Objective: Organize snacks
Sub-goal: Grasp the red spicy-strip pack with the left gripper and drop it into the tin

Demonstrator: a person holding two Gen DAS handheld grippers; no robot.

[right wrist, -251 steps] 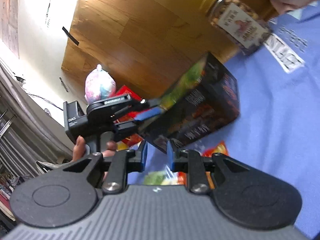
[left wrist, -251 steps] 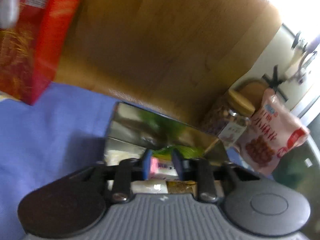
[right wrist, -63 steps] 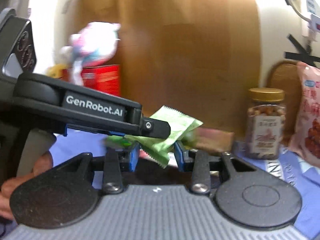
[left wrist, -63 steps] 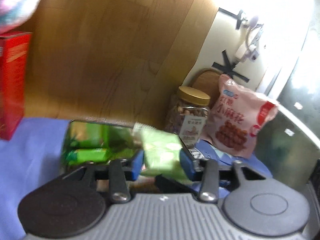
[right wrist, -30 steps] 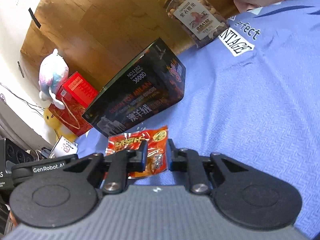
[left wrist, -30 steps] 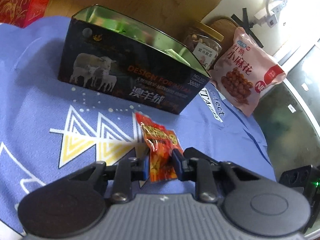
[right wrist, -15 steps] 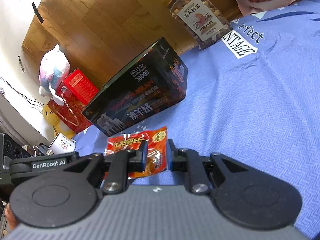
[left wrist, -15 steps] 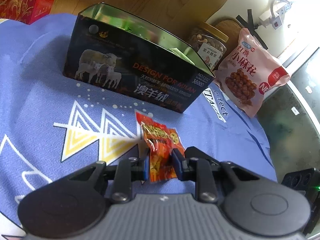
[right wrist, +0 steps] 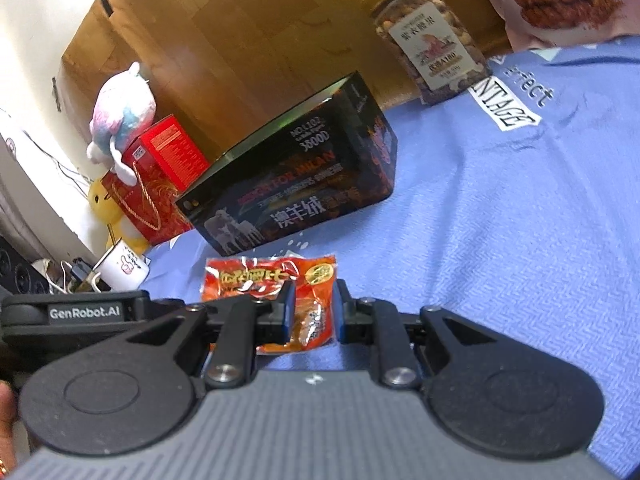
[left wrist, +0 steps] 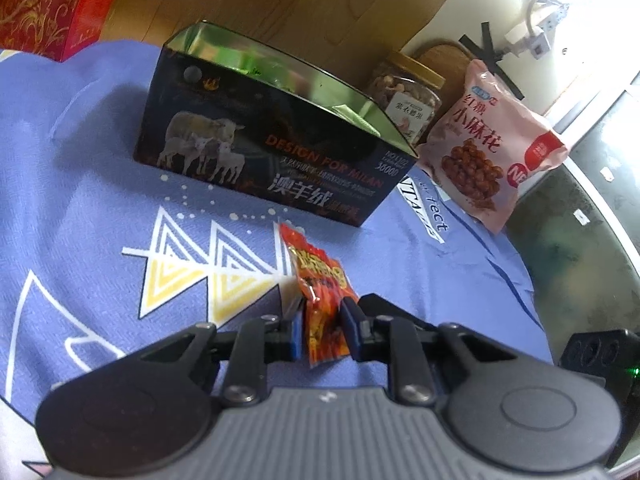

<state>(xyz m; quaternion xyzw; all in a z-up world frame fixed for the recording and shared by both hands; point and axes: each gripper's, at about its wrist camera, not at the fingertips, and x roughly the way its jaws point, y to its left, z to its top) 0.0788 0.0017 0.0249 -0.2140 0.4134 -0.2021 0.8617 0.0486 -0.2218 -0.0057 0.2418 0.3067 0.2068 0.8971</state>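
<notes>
With both the left gripper [left wrist: 322, 330] and the right gripper [right wrist: 312, 312] narrowed around the red snack packet [left wrist: 320, 292], neither visibly pinching, close one squarely at mid-packet, then lift toward the open dark box [left wrist: 272, 156] ahead.

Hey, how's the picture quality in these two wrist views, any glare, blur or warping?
Left wrist view: window light blows out the top right corner, the tin's inner wall glints, edges bend with the fisheye. Right wrist view: evenly lit, the red packet sharp, the tin's print a little soft, the blue cloth curving near the edge.

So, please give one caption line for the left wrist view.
Left gripper straddles a red snack packet lying on the blue cloth, before the open dark box.
</notes>
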